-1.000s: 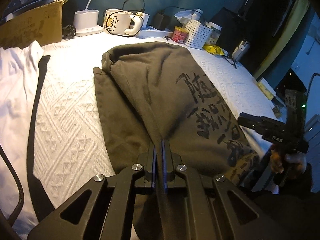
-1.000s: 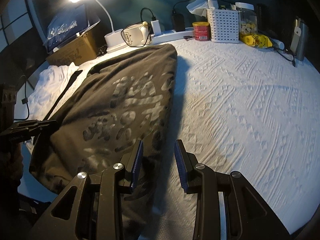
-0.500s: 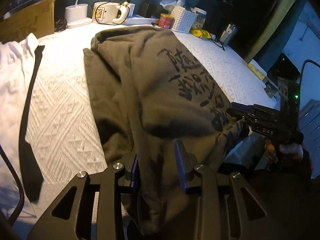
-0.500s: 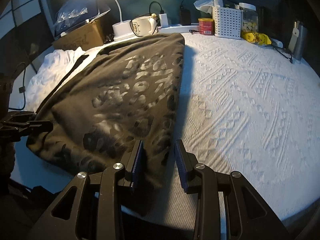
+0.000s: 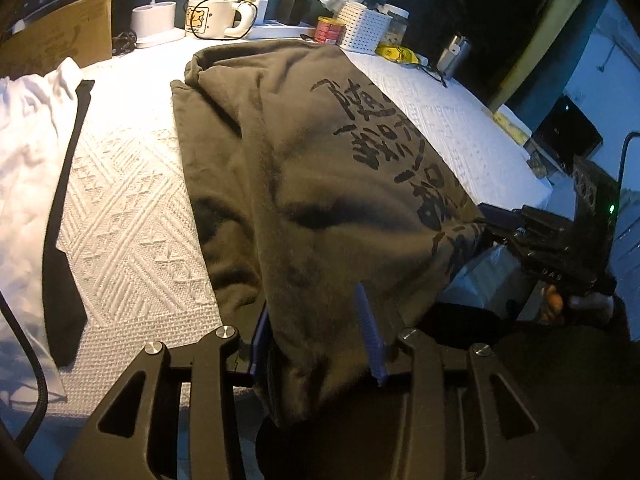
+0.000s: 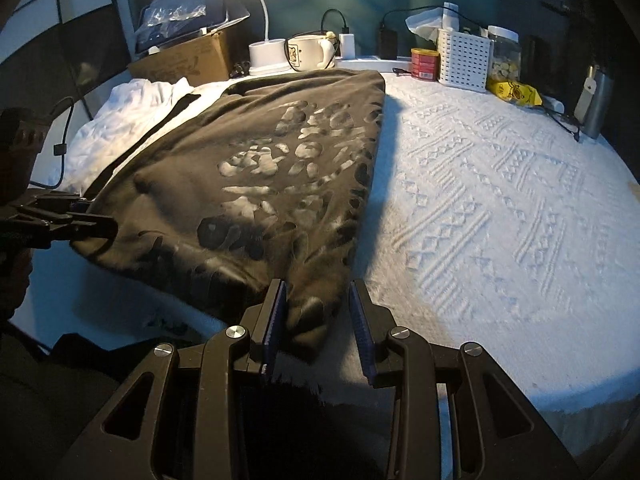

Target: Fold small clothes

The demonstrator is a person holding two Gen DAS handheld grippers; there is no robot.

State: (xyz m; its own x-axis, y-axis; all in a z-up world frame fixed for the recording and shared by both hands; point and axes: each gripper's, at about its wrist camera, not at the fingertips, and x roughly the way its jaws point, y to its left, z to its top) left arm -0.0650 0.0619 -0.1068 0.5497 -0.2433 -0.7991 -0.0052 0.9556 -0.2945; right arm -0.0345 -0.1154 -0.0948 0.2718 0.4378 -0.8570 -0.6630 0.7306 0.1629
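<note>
A dark olive garment [image 5: 304, 168] with black printed characters lies folded lengthwise on the white textured cover [image 5: 132, 216], its near end hanging over the front edge. My left gripper [image 5: 316, 332] is open, with the garment's near left corner draped between its fingers. My right gripper [image 6: 318, 312] is open, with the garment's near right corner [image 6: 308, 308] lying between its fingers. The garment also shows in the right wrist view [image 6: 248, 168]. Each gripper shows in the other's view: the right one [image 5: 552, 248] and the left one [image 6: 56, 220].
A white garment with a black strip [image 5: 28, 152] lies at the left. Along the back stand a cardboard box [image 6: 188, 56], a lamp base [image 6: 268, 56], a mug [image 6: 308, 54], a red tin [image 6: 424, 64], a white basket [image 6: 464, 60] and a metal flask [image 6: 598, 100].
My left gripper was shut on the garment's corner a second ago and has opened. Both grippers have drawn back toward the front edge, and the garment's near end hangs over it.
</note>
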